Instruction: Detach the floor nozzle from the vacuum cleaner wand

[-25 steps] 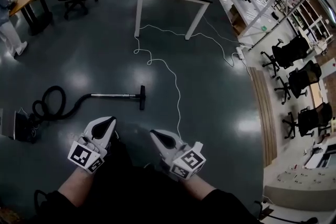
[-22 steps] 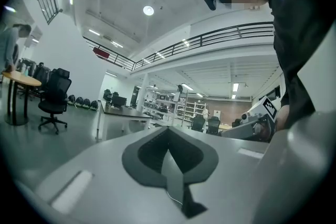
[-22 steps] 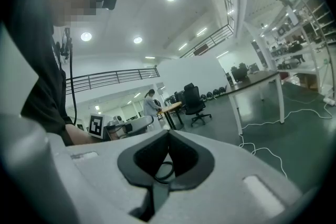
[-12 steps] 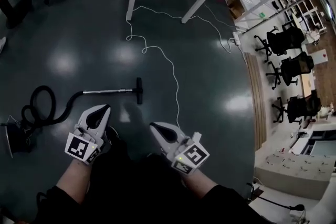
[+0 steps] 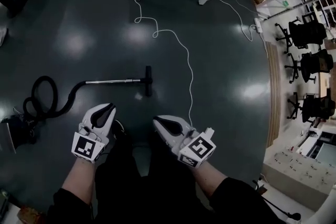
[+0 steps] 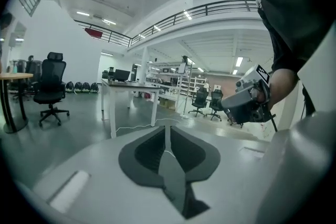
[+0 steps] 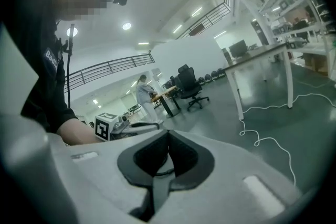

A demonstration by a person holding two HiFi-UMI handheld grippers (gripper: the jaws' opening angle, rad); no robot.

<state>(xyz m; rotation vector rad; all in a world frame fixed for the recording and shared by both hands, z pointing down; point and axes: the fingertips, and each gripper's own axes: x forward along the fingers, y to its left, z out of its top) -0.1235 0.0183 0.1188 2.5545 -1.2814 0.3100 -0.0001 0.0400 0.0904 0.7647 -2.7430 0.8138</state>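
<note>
Head view: I hold the left claw [image 5: 106, 108] and right claw [image 5: 159, 121] side by side, low over the dark floor [image 5: 226, 128]. The floor nozzle [image 5: 148, 81] lies ahead of both, closer to the left claw and touching neither. It is joined to the wand [image 5: 113, 81], which runs off to the left claw's far side into a coiled hose [image 5: 44, 97]. A white cable [image 5: 184, 55] snakes away ahead of the right claw. Only this view shows the vacuum parts; its body at the left edge is dark and hard to make out.

Left claw view: the jaws have just been opening. A thin slit shows between the pads, nothing in it. Beyond the tips stands a worktop [image 6: 131, 89], and the right claw hangs off to the right.

Right claw view: jaws pressed together, empty. The left claw's marker cube [image 7: 106, 126] sits just to the left — the cable loops on the floor to the right. Far ahead a person in white [image 7: 143, 93] stands by a desk, too small to tell more.
</note>
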